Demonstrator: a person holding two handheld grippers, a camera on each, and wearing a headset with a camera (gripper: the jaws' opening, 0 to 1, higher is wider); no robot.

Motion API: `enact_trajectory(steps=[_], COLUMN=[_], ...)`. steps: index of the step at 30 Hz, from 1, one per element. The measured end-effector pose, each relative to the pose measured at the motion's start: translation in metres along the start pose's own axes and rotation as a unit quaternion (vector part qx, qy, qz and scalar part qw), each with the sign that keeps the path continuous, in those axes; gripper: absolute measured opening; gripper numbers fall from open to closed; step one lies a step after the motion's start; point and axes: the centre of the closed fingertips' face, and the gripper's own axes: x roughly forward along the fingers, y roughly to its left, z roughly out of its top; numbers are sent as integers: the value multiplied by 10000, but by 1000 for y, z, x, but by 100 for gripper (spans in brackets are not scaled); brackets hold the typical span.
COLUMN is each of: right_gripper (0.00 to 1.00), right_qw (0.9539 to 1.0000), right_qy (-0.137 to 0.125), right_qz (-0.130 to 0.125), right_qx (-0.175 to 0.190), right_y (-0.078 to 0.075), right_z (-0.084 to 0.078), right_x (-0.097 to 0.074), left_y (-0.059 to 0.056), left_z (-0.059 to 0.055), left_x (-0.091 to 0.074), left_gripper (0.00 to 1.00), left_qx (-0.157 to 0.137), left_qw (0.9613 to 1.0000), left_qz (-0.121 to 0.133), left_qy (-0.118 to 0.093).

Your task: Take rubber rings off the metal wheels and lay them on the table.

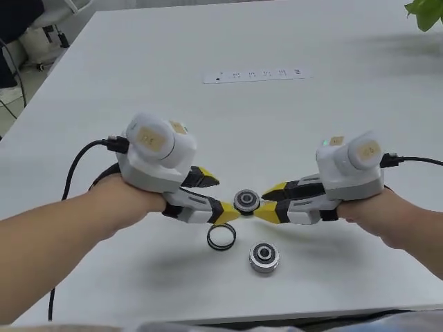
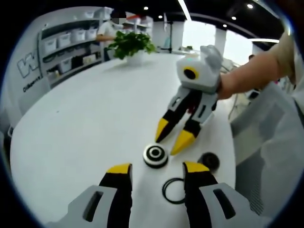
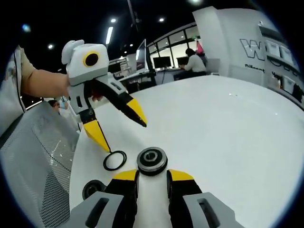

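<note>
1 ring (image 1: 221,236) off, on surface (image 1: 311,124) at 7 o'clock of wheel (image 1: 246,200) pinched in right fingers (image 1: 274,211); left fingers (image 1: 223,209) wide open, empty; 2nd wheel (image 1: 264,256) prob. still to do.

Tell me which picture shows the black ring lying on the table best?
The head view. It looks down on the rubber ring, so the whole circle shows on the table. In the left gripper view the left gripper covers part of it. In the right gripper view it is whole but squashed flat.
</note>
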Motion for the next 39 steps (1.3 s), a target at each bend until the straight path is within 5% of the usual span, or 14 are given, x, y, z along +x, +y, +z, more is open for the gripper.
enact_trajectory(steps=[31, 39], right_gripper=[7, 6], right_qw=[10000, 10000], right_qy=[-60, -62], right_qz=[-21, -17], right_qx=[4, 28], right_y=[3, 3], right_z=[0, 0], right_x=[1, 1], left_y=[0, -3], left_z=[1, 4], left_x=[33, 33], left_gripper=[23, 16], left_qx=[95, 479], left_qw=[9997, 9986], left_qz=[-126, -36], left_qy=[176, 217])
